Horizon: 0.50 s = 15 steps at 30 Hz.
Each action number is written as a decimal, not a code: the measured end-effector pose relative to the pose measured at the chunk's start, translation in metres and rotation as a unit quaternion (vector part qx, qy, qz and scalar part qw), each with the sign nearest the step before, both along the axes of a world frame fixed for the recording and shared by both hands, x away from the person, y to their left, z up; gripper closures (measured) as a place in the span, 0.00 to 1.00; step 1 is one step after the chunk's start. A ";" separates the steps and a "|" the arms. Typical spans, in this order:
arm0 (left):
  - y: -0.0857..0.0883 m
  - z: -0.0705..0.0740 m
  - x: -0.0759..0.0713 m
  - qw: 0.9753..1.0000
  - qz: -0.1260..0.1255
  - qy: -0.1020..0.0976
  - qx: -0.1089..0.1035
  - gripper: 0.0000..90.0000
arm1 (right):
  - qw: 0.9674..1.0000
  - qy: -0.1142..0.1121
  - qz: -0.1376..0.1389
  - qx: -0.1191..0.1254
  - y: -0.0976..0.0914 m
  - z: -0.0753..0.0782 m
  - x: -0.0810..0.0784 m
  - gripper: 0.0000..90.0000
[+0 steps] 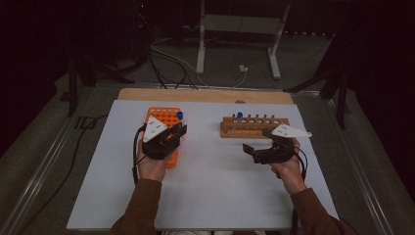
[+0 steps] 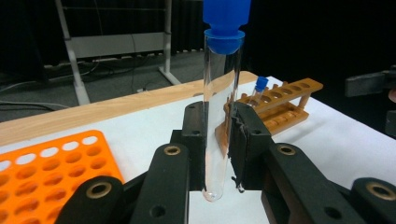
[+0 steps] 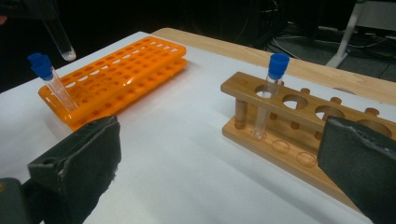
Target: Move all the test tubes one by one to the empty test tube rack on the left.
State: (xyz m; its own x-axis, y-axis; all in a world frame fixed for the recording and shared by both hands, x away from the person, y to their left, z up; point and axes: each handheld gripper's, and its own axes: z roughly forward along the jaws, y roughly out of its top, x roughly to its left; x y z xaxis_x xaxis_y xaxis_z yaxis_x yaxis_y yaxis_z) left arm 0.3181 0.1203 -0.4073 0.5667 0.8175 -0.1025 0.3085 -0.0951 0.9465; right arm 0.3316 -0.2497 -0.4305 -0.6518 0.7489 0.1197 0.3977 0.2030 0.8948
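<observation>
One blue-capped test tube (image 2: 220,107) stands upright, clamped in the left gripper (image 2: 219,140), ready for the wooden rack (image 1: 253,126) at three o'clock; the right gripper (image 3: 219,154) gapes empty.

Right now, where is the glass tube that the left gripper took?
The glass tube with the blue cap stands upright, clamped between the left gripper's jaws, lifted above the white table beside the orange rack, with the wooden rack farther off.

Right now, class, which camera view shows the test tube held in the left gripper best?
The left gripper view: the capped test tube stands upright, pinched between the left gripper jaws. The right gripper view catches its rounded bottom end at the top left. The high view shows its blue cap.
</observation>
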 end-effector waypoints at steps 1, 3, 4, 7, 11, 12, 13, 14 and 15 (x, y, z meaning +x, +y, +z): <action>0.002 0.000 0.000 1.000 0.000 -0.001 0.001 0.87 | 1.000 -0.001 -0.001 -0.002 -0.001 -0.001 0.000 0.00; 0.006 0.001 0.001 1.000 0.001 -0.003 0.000 0.87 | 1.000 -0.004 -0.003 -0.006 -0.003 -0.002 -0.001 0.00; 0.009 0.001 0.001 1.000 0.002 -0.002 0.001 0.87 | 1.000 -0.003 -0.004 -0.005 -0.004 -0.003 -0.001 0.00; 0.015 0.001 0.001 1.000 0.007 -0.003 0.002 0.87 | 1.000 -0.001 -0.007 -0.004 -0.007 -0.005 -0.002 0.00; 0.024 0.002 0.002 1.000 0.016 -0.003 0.001 0.87 | 1.000 0.000 -0.010 -0.001 -0.011 -0.006 -0.003 0.00; 0.025 0.002 0.002 1.000 0.017 -0.003 0.001 0.87 | 1.000 0.001 -0.011 0.000 -0.011 -0.007 -0.003 0.00; 0.027 0.002 0.002 1.000 0.019 -0.003 0.001 0.87 | 1.000 0.000 -0.011 0.001 -0.012 -0.007 -0.004 0.00; 0.029 0.002 0.002 1.000 0.021 -0.004 0.000 0.87 | 1.000 0.001 -0.012 0.002 -0.012 -0.008 -0.004 0.00; 0.031 0.002 0.002 1.000 0.023 -0.004 0.000 0.87 | 1.000 0.001 -0.012 0.003 -0.013 -0.008 -0.004 0.00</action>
State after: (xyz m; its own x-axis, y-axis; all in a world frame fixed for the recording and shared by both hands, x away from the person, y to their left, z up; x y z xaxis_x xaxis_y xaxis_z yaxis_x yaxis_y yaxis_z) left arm 0.3197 0.1516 -0.4057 0.5288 0.8429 -0.0992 0.3054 -0.0799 0.9489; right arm 0.3274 -0.2627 -0.4387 -0.6327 0.7641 0.1258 0.4041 0.1873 0.8953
